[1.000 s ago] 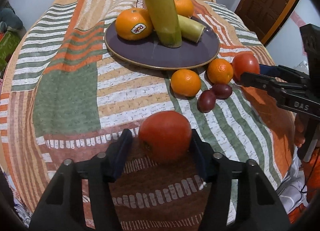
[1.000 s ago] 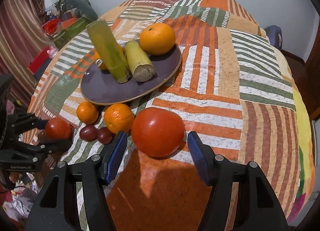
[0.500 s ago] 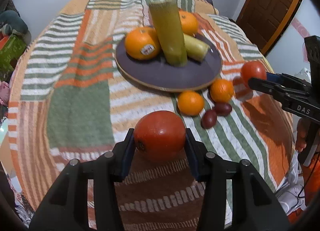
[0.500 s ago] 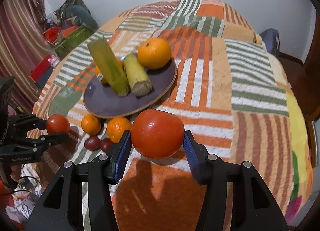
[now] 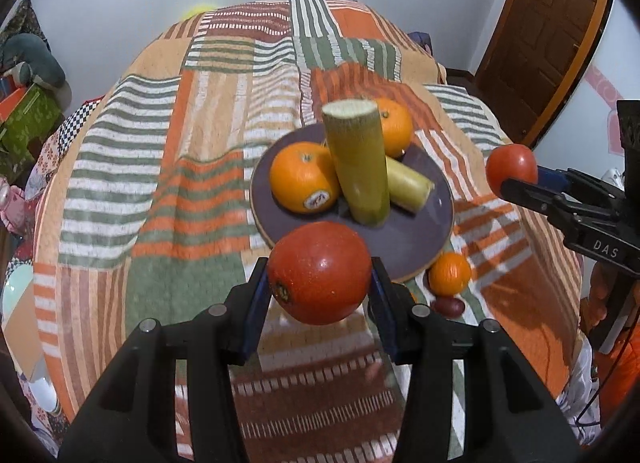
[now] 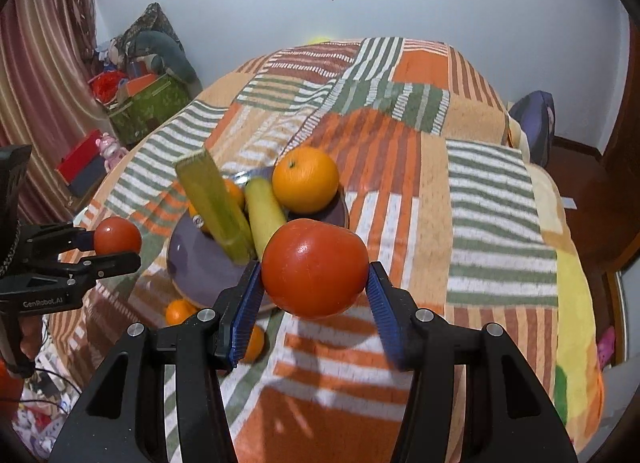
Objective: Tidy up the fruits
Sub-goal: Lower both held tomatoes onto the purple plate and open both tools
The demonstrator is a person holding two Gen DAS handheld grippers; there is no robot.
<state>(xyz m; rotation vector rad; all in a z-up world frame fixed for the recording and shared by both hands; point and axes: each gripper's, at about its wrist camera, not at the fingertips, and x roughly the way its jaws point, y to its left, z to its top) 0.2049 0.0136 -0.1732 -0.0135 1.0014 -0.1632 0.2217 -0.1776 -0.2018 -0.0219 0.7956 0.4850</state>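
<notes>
Both grippers grip a tomato clear of the cloth: the left gripper (image 5: 318, 289) clamps the left tomato (image 5: 319, 271), the right gripper (image 6: 314, 291) the right tomato (image 6: 315, 267). Their jaws have just been closing onto the fruit. The plate (image 5: 416, 241), at 12 o'clock from the left tomato, already bears two oranges (image 5: 305, 177) and two cane pieces (image 5: 358, 161). Small oranges (image 5: 450, 273) and a dark fruit (image 5: 449, 305) at 3 o'clock are left. The upright cane likely crowds any placement.
</notes>
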